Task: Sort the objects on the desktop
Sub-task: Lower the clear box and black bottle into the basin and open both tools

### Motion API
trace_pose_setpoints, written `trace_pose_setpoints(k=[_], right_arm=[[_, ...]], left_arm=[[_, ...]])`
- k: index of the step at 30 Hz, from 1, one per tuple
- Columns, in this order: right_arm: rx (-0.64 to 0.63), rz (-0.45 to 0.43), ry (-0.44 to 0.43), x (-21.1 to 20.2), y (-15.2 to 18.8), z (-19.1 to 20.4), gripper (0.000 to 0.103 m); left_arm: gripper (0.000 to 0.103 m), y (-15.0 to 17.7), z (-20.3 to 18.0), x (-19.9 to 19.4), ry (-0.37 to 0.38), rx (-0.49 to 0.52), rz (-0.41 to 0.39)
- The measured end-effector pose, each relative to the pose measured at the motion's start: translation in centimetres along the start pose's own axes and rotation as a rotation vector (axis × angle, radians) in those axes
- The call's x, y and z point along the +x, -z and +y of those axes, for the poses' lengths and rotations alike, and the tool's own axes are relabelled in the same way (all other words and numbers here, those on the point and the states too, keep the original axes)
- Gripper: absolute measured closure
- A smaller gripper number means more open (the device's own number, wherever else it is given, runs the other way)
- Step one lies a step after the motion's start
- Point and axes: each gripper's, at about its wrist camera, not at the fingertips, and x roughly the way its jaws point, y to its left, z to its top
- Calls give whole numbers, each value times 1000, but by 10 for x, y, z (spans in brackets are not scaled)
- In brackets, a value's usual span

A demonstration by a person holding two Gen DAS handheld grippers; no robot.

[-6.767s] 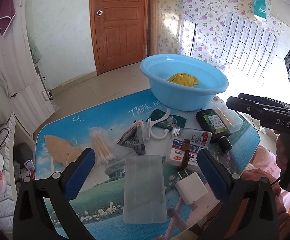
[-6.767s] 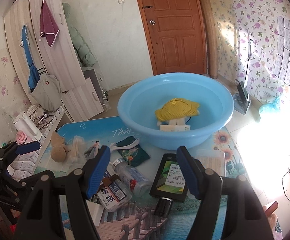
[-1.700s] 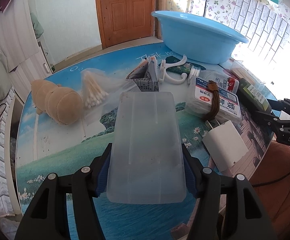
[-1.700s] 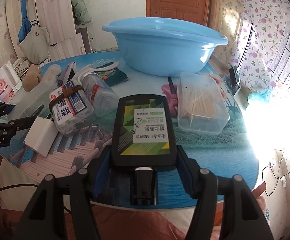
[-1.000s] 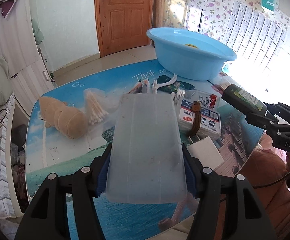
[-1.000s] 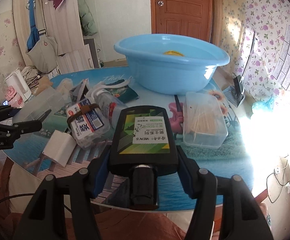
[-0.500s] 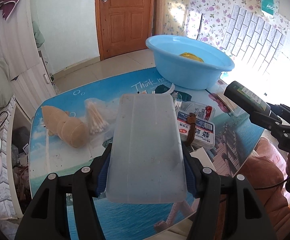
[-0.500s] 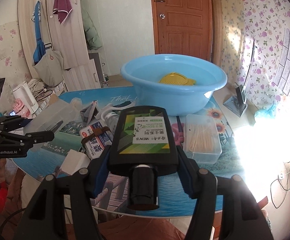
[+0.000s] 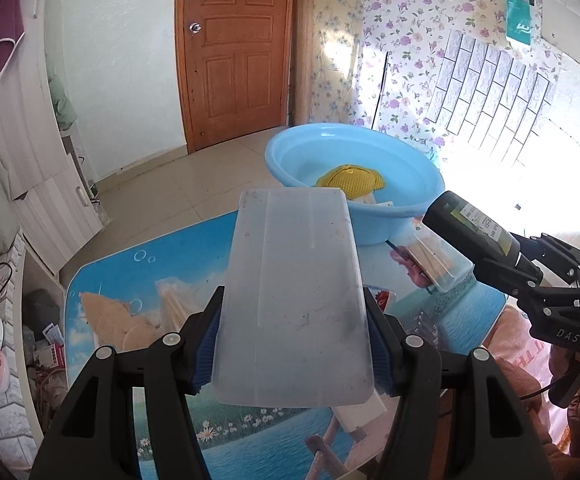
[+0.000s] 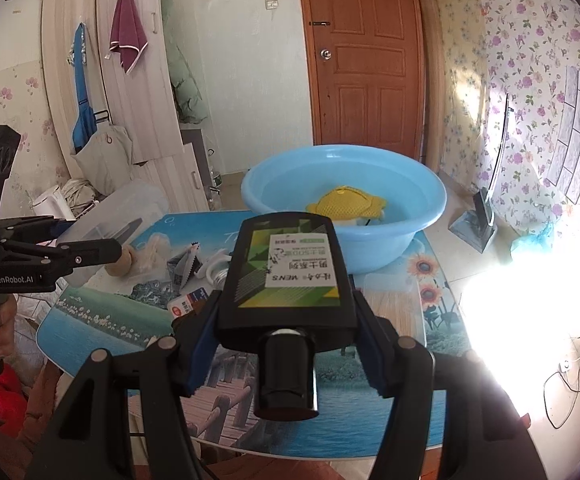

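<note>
My left gripper is shut on a frosted clear plastic box, held up in the air over the table. My right gripper is shut on a flat black bottle with a green label, cap toward the camera, also lifted off the table. In the left wrist view the black bottle and right gripper show at the right edge. The left gripper with the plastic box appears at the left of the right wrist view. A blue basin with a yellow cloth stands at the table's far end.
On the table lie a tan plush toy, a bag of cotton swabs, a clear box of wooden sticks, a folded paper packet and a white hook. A person's hand and lap are at the near edge.
Both grippers have risen with their loads; the table and basin look smaller and farther below than one second ago. The grips have not changed.
</note>
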Motion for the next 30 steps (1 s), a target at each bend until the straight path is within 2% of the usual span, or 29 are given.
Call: trace_pose_setpoints(k=[12, 21, 24, 27, 28, 29, 30], right_arm=[[32, -39, 6, 26, -46, -31, 43], [44, -14, 27, 58, -61, -55, 43], [58, -4, 33, 70, -64, -63, 43], [77, 4, 39, 83, -65, -69, 43], [84, 8, 41, 88, -65, -71, 43], [86, 12, 46, 93, -66, -73, 43], [88, 15, 54, 96, -65, -74, 43]], left_arm=[[42, -55, -25, 40, 55, 67, 0], [42, -91, -37, 90, 93, 103, 11], [42, -102, -42, 106, 127, 113, 8], [41, -111, -47, 116, 112, 126, -5], [37, -115, -46, 118, 103, 129, -7], [27, -116, -45, 118, 99, 131, -6], [23, -116, -44, 118, 100, 133, -3]])
